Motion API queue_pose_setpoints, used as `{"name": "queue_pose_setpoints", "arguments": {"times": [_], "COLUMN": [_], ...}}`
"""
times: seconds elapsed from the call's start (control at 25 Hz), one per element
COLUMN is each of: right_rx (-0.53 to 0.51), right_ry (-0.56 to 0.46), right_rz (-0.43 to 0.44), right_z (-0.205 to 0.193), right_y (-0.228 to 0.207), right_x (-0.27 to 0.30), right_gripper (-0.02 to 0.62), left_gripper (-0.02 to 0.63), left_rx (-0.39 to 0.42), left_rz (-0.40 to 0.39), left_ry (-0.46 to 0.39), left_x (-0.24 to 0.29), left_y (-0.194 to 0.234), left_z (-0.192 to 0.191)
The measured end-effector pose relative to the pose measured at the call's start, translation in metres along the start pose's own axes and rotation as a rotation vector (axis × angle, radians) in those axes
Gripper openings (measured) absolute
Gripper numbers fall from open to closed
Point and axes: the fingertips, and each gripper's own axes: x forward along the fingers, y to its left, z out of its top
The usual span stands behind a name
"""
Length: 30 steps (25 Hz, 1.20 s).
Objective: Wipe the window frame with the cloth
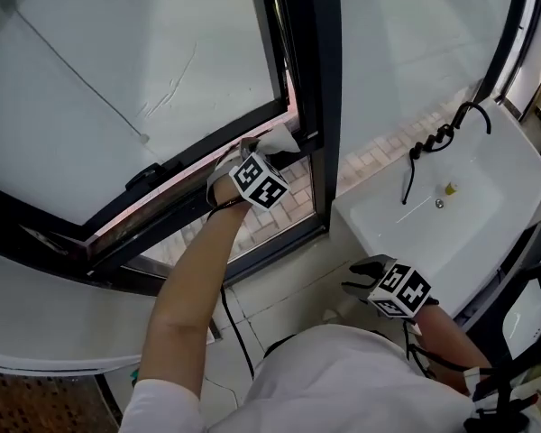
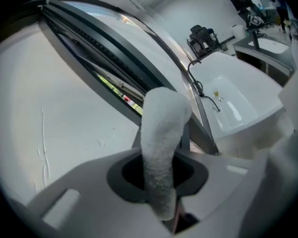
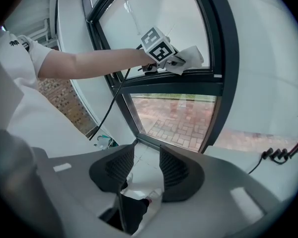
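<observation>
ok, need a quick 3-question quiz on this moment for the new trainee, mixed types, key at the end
1. Multiple choice: which gripper holds the white cloth? A left, B right, C neither.
2. True or false: the right gripper has its jaws together.
3. Short answer: what is the cloth held against?
Key: 1 A, the left gripper is shut on it. 2 False, its jaws stand apart with nothing between them. 3 The dark window frame.

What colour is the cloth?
White. The cloth shows best in the left gripper view.
</observation>
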Motion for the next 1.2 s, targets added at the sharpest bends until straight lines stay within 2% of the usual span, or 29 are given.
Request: {"name": "queue_pose_setpoints", "arguments": {"times": [0.28,0.56,0.92,1.2], "right_rx": [0.044,0.080,0.075,0.074], "right_ry": [0.017,0.007,-0.011,-0.016], "right_rz": [-0.022,-0.023,0.019,0.027], "right_z": [-0.028,-0.044,-0.043,-0.045], "right_y": [-0.025,-0.038,-0.037,-0.032], "right_x": [-0.022,-0.031,-0.023,-0.023], "right_gripper": [0.163,0.163,0.163,0.163], "left_gripper": [0.092,0.092,0.092,0.092], "left_rx": [0.040,0.128,0.217,0.252], "left_rz": [0.031,0.021,0.006,-0.051], "left_ry": [0.091,0.155,0.185,0.166], "left_x": [0.041,0.057,0.049,0.038], "left_y": [-0.004,-0.029,-0.055,-0.092], "left_z": [0.018,0.021,0.019,0.019]}}
